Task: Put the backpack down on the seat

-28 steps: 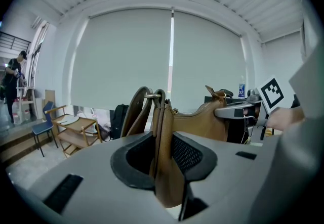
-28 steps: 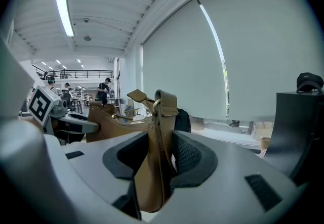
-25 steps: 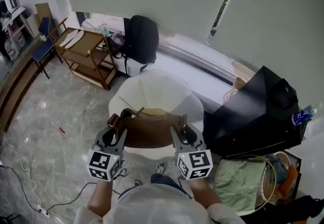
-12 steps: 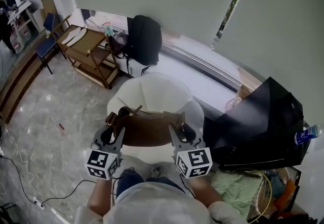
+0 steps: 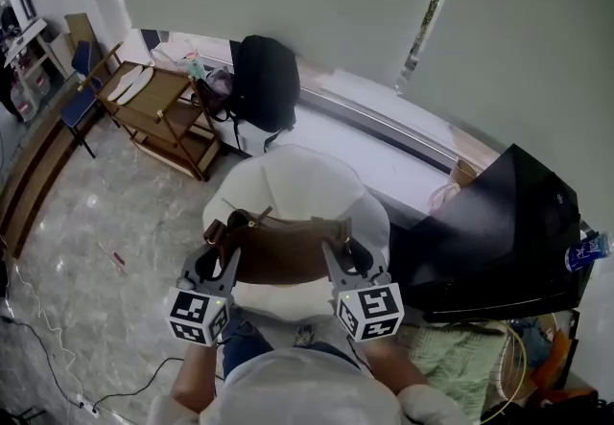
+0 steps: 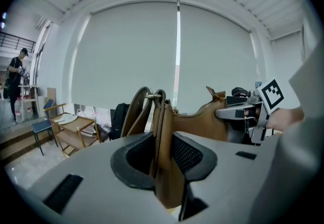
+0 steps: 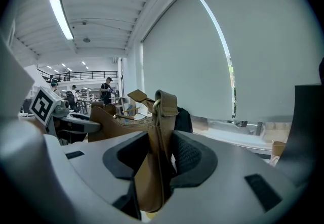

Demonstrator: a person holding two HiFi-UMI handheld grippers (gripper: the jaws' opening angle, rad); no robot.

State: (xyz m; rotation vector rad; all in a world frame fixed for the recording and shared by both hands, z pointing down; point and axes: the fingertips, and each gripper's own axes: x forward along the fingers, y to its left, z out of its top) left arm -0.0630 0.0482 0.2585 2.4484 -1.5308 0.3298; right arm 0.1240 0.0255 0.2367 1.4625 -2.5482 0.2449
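While left gripper (image 5: 217, 258) and right gripper (image 5: 342, 256) clamp the backpack (image 5: 283, 248) by its ends, it hangs, apparently clear, over the seat (image 5: 299, 174) at twelve o'clock; lowering comes next.

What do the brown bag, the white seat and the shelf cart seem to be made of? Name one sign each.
Brown bag: likely leather or an imitation, smooth and matte, folding softly.
White seat: seemingly upholstered fabric, matte, with a rounded padded shape.
Shelf cart: wood, with light-brown boards and frame.

Seat (image 5: 297, 178) open straight ahead; black case (image 5: 489, 231) crowds its rt side; floor (image 5: 106, 212) free on left.
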